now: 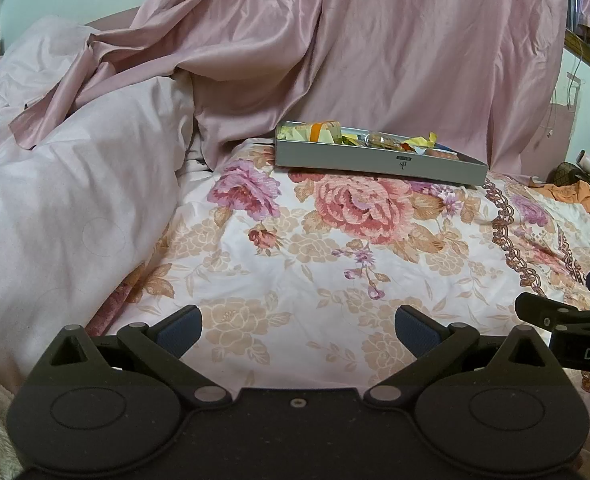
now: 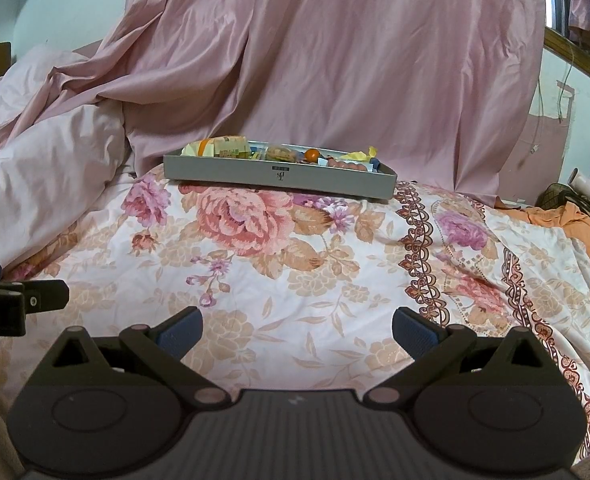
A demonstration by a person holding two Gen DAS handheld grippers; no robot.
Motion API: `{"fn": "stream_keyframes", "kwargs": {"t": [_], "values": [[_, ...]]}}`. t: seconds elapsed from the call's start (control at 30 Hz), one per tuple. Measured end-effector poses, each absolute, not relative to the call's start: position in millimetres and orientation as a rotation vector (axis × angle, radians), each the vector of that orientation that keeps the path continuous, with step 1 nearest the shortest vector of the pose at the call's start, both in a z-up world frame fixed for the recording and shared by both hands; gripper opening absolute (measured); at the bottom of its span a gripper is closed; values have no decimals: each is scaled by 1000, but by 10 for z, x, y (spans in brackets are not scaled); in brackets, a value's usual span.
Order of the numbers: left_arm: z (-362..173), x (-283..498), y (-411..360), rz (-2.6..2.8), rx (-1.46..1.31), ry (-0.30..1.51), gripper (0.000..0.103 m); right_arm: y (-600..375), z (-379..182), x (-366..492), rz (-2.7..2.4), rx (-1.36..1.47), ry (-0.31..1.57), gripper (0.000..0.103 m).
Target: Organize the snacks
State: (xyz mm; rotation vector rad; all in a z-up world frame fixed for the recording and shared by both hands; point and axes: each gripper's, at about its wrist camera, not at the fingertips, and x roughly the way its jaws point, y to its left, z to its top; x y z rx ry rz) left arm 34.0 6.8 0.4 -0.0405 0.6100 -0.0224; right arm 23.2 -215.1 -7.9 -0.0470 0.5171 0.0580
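A shallow grey box [image 1: 379,162] [image 2: 279,178] lies on the flowered bedspread at the far side of the bed, in front of the pink curtain. Several snacks fill it: a yellow wrapped pack with an orange band [image 1: 315,131] [image 2: 207,148], a small orange round piece [image 2: 312,154], a yellow wrapper [image 1: 421,141] [image 2: 361,155] and pinkish sausages [image 2: 347,165]. My left gripper [image 1: 298,326] is open and empty, low over the bedspread, well short of the box. My right gripper [image 2: 297,328] is likewise open and empty. Each gripper shows at the edge of the other's view.
The flowered bedspread [image 1: 295,264] [image 2: 295,272] stretches between the grippers and the box. A pale pink duvet [image 1: 63,200] is heaped at the left. A pink satin curtain [image 2: 335,60] hangs behind. Orange cloth [image 2: 575,220] lies at the right edge.
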Motion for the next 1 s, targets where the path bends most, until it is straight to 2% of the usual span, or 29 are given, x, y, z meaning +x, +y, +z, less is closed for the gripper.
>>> {"fn": "stream_keyframes", "kwargs": {"t": [1.0], "values": [[37,298,-48,39,42,602,102,-2141,-105,227,66,-56,533,103]]}}
